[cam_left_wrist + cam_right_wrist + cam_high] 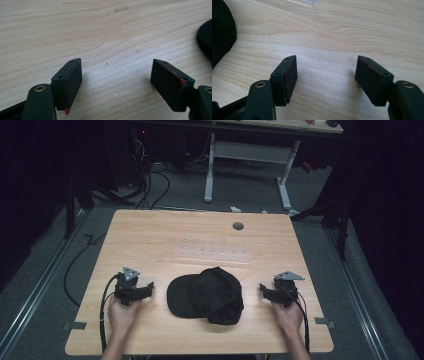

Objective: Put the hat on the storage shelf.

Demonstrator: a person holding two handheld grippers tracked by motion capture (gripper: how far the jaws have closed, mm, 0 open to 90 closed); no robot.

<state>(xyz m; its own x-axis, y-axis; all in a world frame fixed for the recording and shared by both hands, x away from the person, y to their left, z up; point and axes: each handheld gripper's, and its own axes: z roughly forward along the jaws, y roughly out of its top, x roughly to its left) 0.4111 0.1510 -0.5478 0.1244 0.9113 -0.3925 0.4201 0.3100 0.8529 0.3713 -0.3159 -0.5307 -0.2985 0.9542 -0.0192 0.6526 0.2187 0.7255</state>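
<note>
Table (150, 235) of pale wood grain carries everything here, one single top with a small round grey plug (238, 226) near its far edge and a clear plastic strip (212, 252) lying flat across its middle. One black cap (207, 295) sits on the near half of the table, midway between the two grippers and apart from both. It is plain black cloth, soft and a little crumpled at the crown, with the rounded brim pointing toward the person's left and the crown bulging toward the right. Its dark edge shows at the right border of the left gripper view (206, 37) and at the left border of the right gripper view (222, 32).

Two grippers rest low on the table, each held in one hand. The left gripper (116, 82) has its jaws spread wide, bare wood between them. The right gripper (327, 77) is likewise spread wide, with only table between its pads. Each carries one grey three-cornered plate on top and one trailing cable.
</note>
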